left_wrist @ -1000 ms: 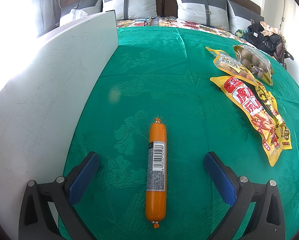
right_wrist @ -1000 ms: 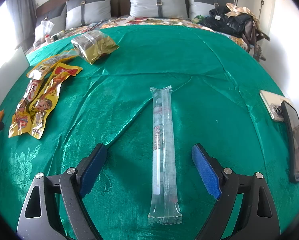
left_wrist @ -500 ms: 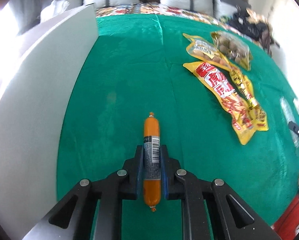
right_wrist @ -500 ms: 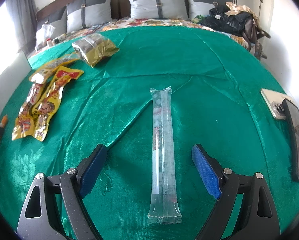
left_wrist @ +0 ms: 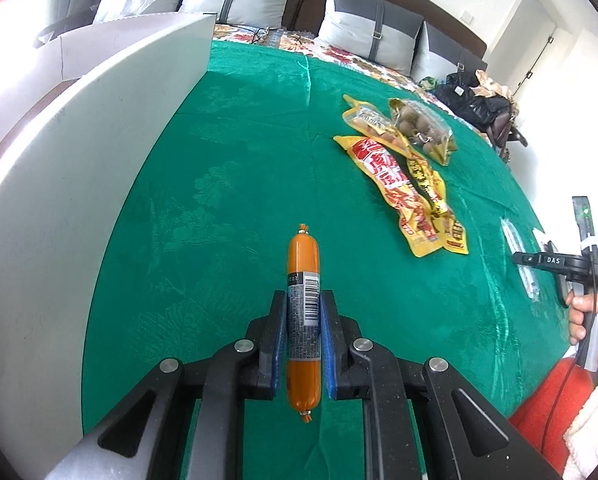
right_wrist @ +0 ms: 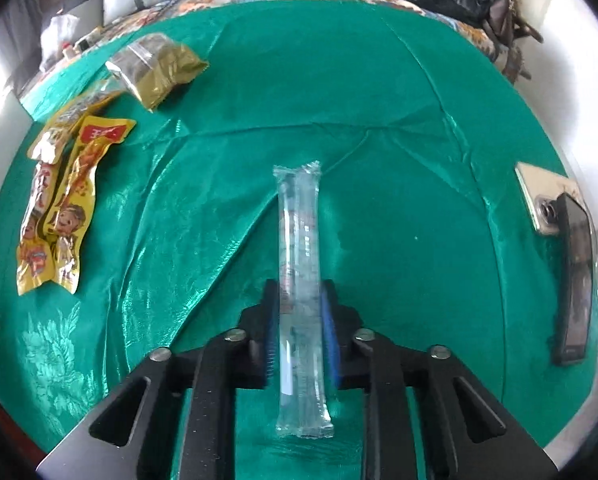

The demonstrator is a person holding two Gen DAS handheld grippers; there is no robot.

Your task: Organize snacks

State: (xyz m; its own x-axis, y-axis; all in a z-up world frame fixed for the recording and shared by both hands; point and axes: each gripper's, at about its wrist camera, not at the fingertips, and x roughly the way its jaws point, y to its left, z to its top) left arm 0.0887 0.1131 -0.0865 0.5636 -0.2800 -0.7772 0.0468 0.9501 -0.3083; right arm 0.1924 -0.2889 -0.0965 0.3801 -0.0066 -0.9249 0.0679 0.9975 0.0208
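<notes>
Over the green cloth [left_wrist: 227, 184], left gripper [left_wrist: 303, 312] clamps sausage [left_wrist: 303, 256]; right gripper [right_wrist: 301, 304] has just closed on clear tube [right_wrist: 299, 232].

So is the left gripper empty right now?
No, the left gripper is clamped on the orange plastic-wrapped sausage stick.

Bright daylight, perhaps slight motion blur

Green-covered bed [left_wrist: 239, 152] under snack packets [left_wrist: 399, 184]
</notes>
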